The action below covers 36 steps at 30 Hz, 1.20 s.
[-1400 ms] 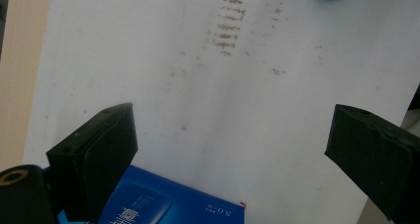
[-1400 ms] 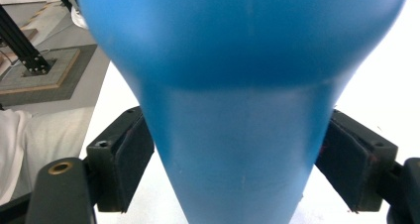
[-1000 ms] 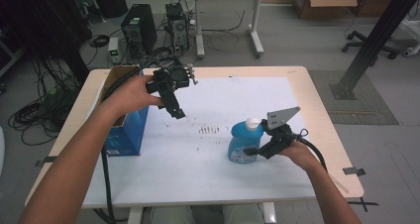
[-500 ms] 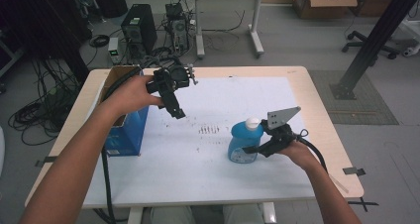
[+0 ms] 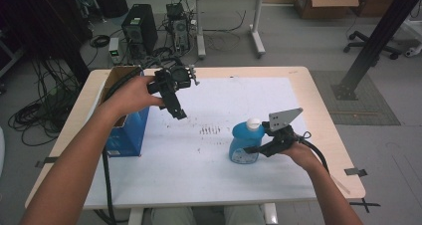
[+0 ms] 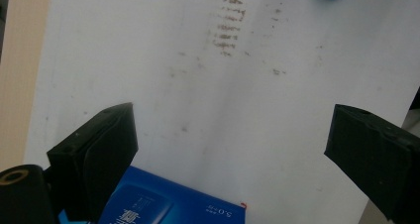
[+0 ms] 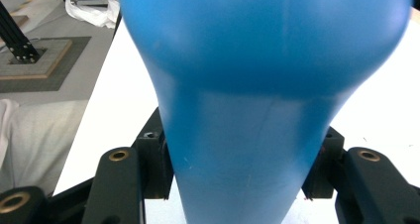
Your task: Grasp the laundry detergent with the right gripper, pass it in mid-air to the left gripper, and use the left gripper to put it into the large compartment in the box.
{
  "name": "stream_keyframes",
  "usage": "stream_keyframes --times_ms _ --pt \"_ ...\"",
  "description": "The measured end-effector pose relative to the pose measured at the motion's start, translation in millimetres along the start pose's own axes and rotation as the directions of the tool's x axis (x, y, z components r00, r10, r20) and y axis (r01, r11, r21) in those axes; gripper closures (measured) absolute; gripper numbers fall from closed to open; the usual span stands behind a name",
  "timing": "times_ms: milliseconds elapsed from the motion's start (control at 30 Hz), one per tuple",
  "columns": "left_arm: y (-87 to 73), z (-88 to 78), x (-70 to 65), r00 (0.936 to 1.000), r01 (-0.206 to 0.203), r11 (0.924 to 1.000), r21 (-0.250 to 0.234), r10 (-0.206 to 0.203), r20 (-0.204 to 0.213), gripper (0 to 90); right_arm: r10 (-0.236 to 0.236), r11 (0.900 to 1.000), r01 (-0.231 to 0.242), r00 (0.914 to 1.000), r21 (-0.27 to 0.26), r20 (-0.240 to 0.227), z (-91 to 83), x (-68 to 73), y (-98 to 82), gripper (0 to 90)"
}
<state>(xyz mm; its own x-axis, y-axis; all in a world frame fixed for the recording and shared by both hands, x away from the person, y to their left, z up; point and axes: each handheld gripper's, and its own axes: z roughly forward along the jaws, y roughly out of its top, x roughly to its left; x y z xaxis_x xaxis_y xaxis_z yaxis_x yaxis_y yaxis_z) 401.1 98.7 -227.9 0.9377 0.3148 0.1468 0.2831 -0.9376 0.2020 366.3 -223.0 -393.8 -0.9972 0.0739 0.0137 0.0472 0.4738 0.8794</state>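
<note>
My right gripper [image 5: 256,149] has just closed on the blue bottle [image 7: 247,110]; high view shows it upright, white cap [image 5: 254,123] topmost.

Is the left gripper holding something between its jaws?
No, in the left gripper view the jaws of the left gripper stand wide apart, with just the white table cover between them.

The bottle [image 5: 243,146] is blue with a white cap [image 5: 254,123]. The box [image 5: 126,133] is blue too. The table [image 5: 318,110] is light brown with a white sheet [image 5: 234,98] with dark smudges.
</note>
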Motion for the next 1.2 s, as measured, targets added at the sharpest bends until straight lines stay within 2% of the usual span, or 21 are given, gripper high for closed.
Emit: stream_keyframes --times_ms 400,567,767,1200 --pt "-2.6 -3.2 0.5 1.0000 0.006 0.9999 -0.008 -0.006 -0.003 6.3 -0.030 0.999 0.029 0.9995 0.023 0.011 -1.2 4.6 5.5 44.4" --pt "-2.2 -4.9 -0.5 1.0000 0.004 0.9999 -0.012 -0.004 -0.002 6.3 -0.024 1.000 0.024 0.9997 -0.003 0.009 -7.9 6.3 10.8 44.4" --pt "-2.0 -8.6 -4.7 1.0000 -0.001 0.9998 -0.019 0.001 -0.003 6.3 -0.024 1.000 0.024 0.9996 -0.020 0.012 -16.0 10.6 19.5 44.4" --pt "0.2 -27.1 -19.5 0.9995 -0.025 0.9992 -0.031 0.025 -0.018 6.4 -0.021 1.000 0.021 0.9995 -0.006 0.023 -26.6 20.7 37.0 44.3"
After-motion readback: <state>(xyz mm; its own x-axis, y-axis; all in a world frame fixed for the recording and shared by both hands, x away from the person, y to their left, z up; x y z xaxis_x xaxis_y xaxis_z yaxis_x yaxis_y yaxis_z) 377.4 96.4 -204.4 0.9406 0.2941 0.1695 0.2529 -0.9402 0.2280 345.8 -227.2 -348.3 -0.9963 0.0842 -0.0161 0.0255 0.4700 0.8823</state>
